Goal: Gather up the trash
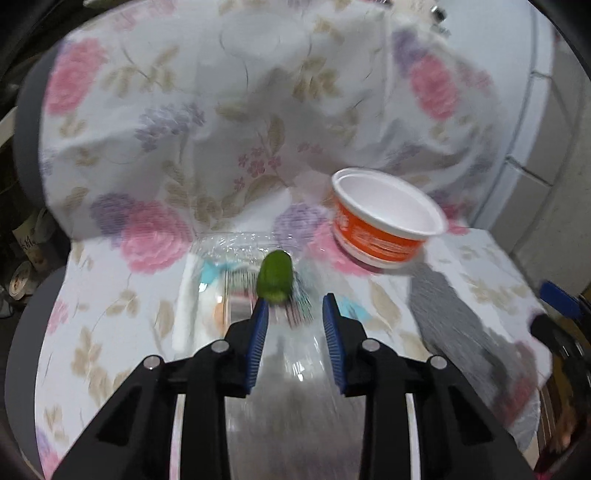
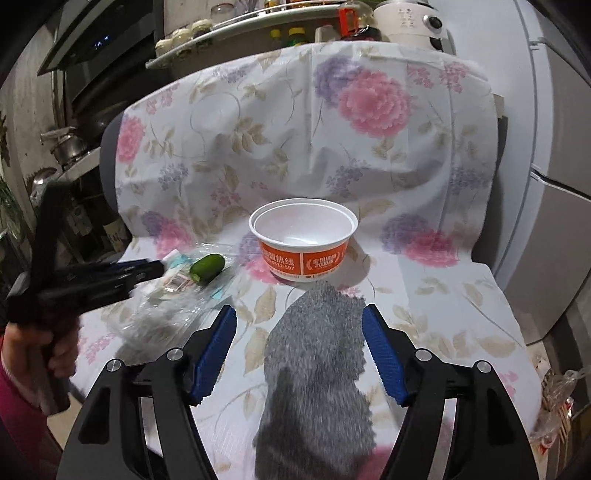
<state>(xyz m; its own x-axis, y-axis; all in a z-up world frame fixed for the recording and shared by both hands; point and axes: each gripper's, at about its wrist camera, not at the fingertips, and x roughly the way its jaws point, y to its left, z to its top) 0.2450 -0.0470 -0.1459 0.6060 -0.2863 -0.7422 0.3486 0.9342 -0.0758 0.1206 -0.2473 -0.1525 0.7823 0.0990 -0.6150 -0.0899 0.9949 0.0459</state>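
A clear plastic wrapper (image 1: 236, 280) with a printed label lies on the floral cloth (image 1: 184, 129), and a green cucumber stub (image 1: 275, 275) sits on it. My left gripper (image 1: 293, 306) is open just above the wrapper, its tips right behind the stub. An orange and white paper bowl (image 1: 384, 218) stands empty to the right. In the right wrist view my right gripper (image 2: 299, 317) is open over a grey cloth rag (image 2: 317, 369), with the bowl (image 2: 303, 240) ahead. The stub (image 2: 207, 267), the wrapper (image 2: 166, 306) and the left gripper (image 2: 147, 271) show at its left.
The floral cloth (image 2: 258, 129) covers a chair seat and backrest. A white fridge (image 2: 554, 166) stands to the right. Kitchen shelves with jars (image 2: 192, 33) and a pot (image 2: 68, 147) are behind and to the left. A plastic bag (image 2: 557, 402) hangs off the seat's right edge.
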